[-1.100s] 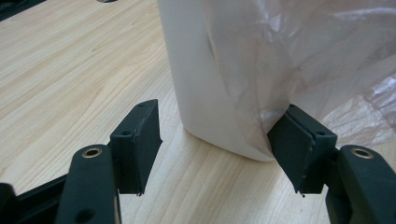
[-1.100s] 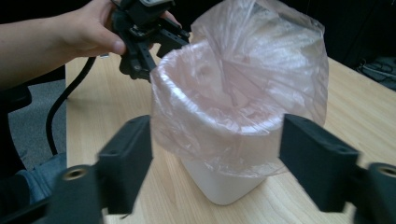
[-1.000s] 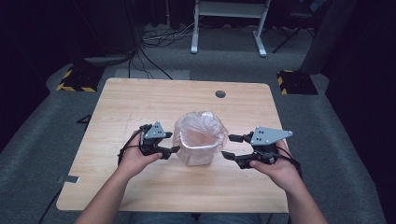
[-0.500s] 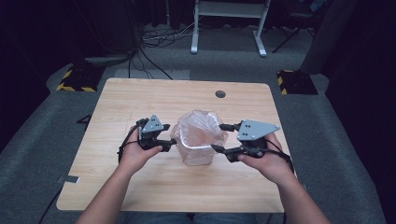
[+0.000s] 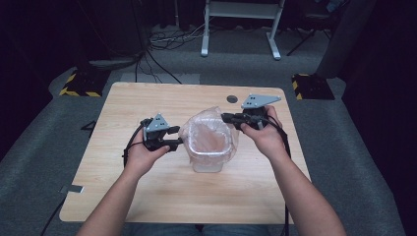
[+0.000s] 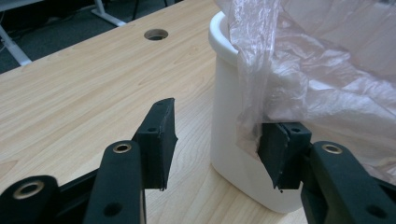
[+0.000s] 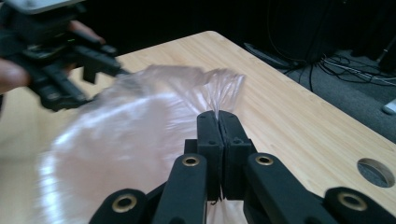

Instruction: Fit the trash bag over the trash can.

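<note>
Floor left of the table: a yellow-and-black striped block (image 5: pixel 78 81), cables (image 5: pixel 162 42) trailing off behind it.

Table (image 5: pixel 123 105), light wood, its bare top near both grippers.

Left gripper (image 5: pixel 169 137), at the bin's left side. Jaws apart, having just been closing; in the left gripper view one pad sits against the hanging edge of the bag, the other stands clear over the wood. No pinch yet.

White bin (image 5: pixel 209 164), middle of the table, upright, between the two grippers. Clear plastic bag (image 5: pixel 209 130) lines it, bunched and standing up above the rim, draped down the left wall.

Round hole (image 5: pixel 232 99) in the tabletop behind the bin, near the far edge.

Right gripper (image 5: pixel 227 118), at the bag's upper right corner. Jaws have just been closing and are now clenched on a gathered fold of the bag, the film fanning out from between the pads.

Beyond the table: a white metal frame (image 5: pixel 241 24). Right floor: a second striped block (image 5: pixel 307 86).
</note>
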{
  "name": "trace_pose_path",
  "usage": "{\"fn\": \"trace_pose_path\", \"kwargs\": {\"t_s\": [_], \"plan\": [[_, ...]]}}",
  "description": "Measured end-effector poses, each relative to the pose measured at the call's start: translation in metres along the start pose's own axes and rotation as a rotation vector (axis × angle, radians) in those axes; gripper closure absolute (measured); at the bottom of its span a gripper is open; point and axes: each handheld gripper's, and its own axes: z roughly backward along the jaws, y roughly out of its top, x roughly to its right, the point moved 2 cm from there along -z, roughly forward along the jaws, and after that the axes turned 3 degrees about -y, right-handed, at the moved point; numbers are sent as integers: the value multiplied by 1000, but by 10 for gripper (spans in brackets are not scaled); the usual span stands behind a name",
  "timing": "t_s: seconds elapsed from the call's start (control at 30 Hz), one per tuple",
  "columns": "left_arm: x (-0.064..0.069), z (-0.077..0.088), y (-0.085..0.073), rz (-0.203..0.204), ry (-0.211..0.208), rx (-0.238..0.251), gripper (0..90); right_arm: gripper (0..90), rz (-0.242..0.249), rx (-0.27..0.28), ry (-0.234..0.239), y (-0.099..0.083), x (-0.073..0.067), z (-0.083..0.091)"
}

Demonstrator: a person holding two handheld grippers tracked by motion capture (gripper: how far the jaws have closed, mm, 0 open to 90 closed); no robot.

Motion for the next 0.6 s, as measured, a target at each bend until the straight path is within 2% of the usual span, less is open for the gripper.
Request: {"fn": "trace_pose_path", "kwargs": {"t_s": [0.07,0.2,0.33,0.37,0.43,0.5,0.57,0.6], "plan": [[-1,-3,-1,10,-6,-6,500,876,-20,-14,5,-3,12,-10],[-4,-10,-3,2,-5,-27,506,872,-34,-36,1,-9,24,-26],[-3,-16,-7,9,-27,-52,561,893,-51,-38,38,-15,33,-38],[-4,-16,-7,-2,-20,-57,570,899,-66,-33,41,-16,36,-40],[-4,-18,-8,10,-38,-57,581,900,-95,-28,55,-20,44,-44],[-4,-19,-9,0,-31,-62,589,900,-118,-43,59,-25,49,-48],[-4,-20,-10,-1,-28,-60,590,900,-146,-61,82,-32,54,-54],[-3,-21,-10,4,-38,-64,590,900,-148,-74,90,-36,55,-57]]}}
